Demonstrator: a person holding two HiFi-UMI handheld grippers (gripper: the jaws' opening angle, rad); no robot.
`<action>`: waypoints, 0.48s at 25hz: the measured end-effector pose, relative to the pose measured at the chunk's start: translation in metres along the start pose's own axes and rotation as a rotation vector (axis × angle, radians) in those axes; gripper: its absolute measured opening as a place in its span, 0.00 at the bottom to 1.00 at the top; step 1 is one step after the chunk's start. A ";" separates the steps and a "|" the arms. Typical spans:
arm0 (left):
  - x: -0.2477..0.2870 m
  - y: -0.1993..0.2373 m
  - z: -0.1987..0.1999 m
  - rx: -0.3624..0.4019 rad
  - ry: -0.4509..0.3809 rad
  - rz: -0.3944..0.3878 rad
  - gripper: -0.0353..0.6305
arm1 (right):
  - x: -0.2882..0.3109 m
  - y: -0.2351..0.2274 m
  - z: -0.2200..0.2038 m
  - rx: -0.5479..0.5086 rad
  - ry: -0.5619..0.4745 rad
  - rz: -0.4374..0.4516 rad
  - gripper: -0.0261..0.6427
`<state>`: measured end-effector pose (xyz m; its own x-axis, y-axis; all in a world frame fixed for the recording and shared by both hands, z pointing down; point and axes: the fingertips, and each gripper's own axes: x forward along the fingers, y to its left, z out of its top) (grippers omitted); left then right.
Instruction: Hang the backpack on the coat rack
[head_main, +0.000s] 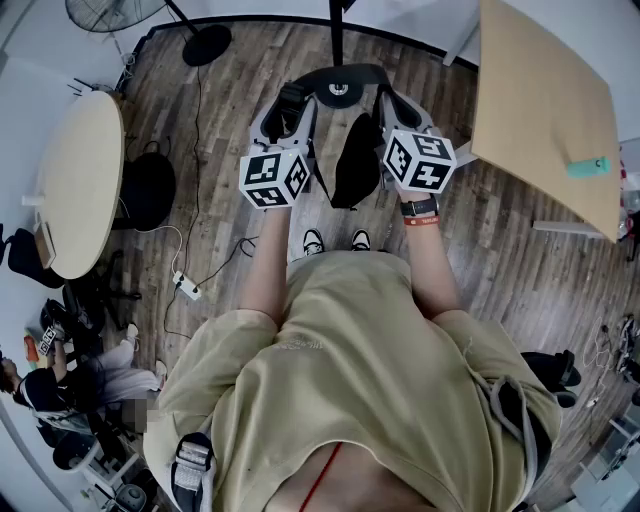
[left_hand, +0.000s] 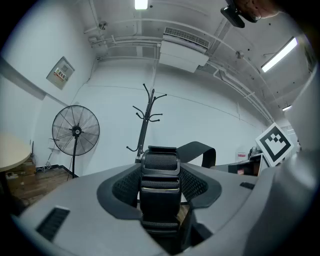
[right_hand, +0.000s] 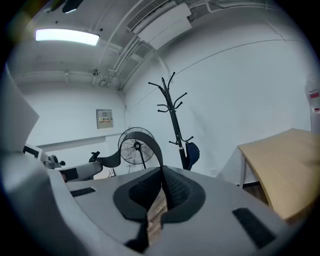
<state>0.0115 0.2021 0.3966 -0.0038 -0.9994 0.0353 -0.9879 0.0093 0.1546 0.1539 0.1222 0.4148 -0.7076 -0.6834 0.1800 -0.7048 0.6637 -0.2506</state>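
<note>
A black backpack (head_main: 355, 160) hangs between my two grippers above the wooden floor. Its dark strap (head_main: 345, 72) arches from one gripper to the other. In the left gripper view my left gripper (left_hand: 160, 172) is shut on a wide webbing strap with a buckle (left_hand: 160, 167). My right gripper (right_hand: 161, 187) is shut on a thin part of the strap (right_hand: 150, 145), which curves up and to the left. The black coat rack (left_hand: 145, 125) stands straight ahead by the white wall; its base (head_main: 338, 92) lies just beyond the grippers. The rack (right_hand: 175, 120) carries a dark blue item (right_hand: 192, 152) low down.
A pedestal fan (left_hand: 75, 131) stands left of the rack. A round table (head_main: 80, 180) is at the left, a wooden table (head_main: 545, 100) at the right. A power strip (head_main: 185, 287) and cable lie on the floor. A person (head_main: 90, 380) sits at the lower left.
</note>
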 end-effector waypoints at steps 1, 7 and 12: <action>0.000 -0.005 -0.001 0.001 -0.002 0.001 0.41 | -0.001 -0.004 0.001 0.001 -0.003 0.000 0.06; 0.008 -0.026 -0.005 0.012 -0.012 0.025 0.41 | -0.014 -0.036 0.005 0.023 -0.019 -0.001 0.06; 0.020 -0.040 -0.006 -0.007 -0.015 0.028 0.41 | -0.011 -0.058 0.014 0.035 -0.033 0.012 0.06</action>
<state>0.0517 0.1817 0.3969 -0.0335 -0.9991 0.0251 -0.9863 0.0371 0.1607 0.2035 0.0874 0.4141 -0.7135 -0.6855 0.1451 -0.6936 0.6614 -0.2856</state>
